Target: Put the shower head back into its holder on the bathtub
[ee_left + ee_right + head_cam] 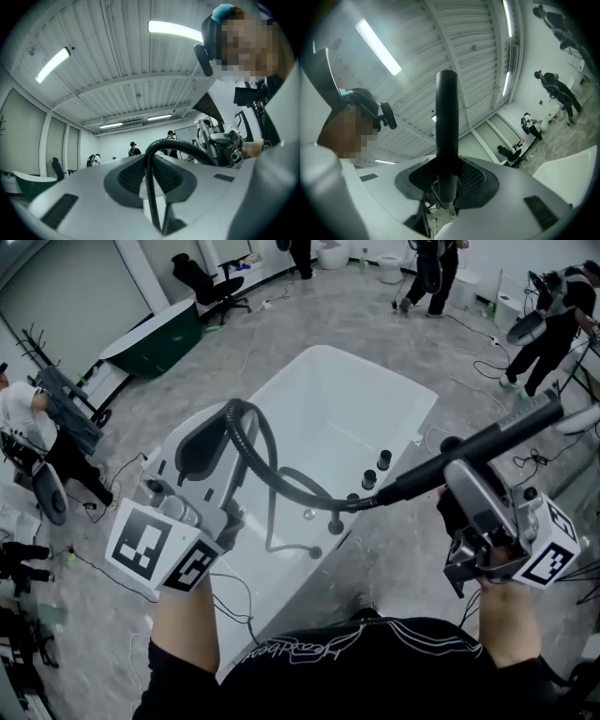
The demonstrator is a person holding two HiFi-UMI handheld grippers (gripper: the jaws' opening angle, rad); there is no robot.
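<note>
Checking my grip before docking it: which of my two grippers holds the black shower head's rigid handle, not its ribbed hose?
The right gripper: it clamps the straight black shower head; the left gripper clamps the ribbed black hose.

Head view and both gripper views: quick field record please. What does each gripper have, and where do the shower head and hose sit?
left gripper: shut on the hose
right gripper: shut on the shower head, around its black handle
shower head: held in the air beside the bathtub, in no holder
hose: arches from the left gripper down to the shower head's lower end
rim fittings: black, on the tub's rim; cannot tell which is the holder
</note>
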